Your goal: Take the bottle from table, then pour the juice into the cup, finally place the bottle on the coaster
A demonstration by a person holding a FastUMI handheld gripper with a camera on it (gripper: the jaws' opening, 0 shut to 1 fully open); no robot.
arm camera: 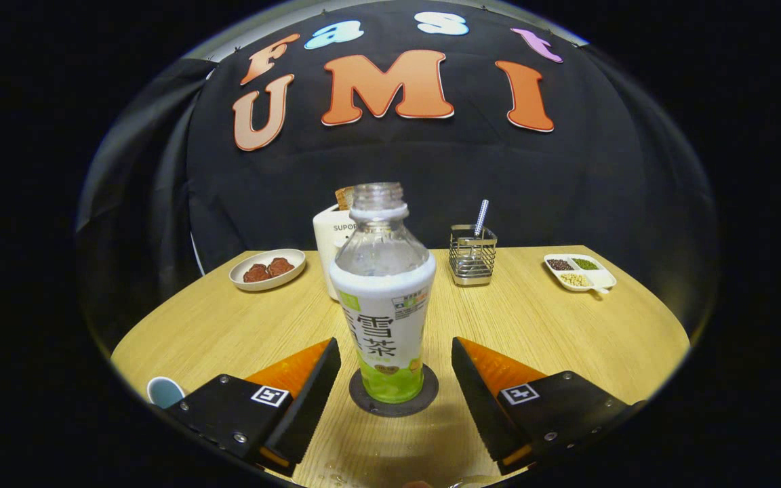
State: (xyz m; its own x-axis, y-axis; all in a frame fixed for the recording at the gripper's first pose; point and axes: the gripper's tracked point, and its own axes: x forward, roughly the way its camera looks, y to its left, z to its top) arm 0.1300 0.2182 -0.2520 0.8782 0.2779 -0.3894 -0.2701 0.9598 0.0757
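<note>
A clear uncapped bottle [382, 298] with a white and green label stands upright on a round dark coaster [394, 398], a little green juice in its bottom. My gripper [396, 362] is open, its orange and black fingers [309, 379] on either side of the bottle's base with a gap on each side, touching nothing. A pale blue cup [164, 391] sits on the table left of the left finger, partly hidden by it.
On the wooden table [533, 325] beyond the bottle stand a white toaster [331, 237], a wire holder [472, 255] with a utensil, a plate of brown pieces [268, 269] to the left and a divided dish of beans [579, 271] to the right.
</note>
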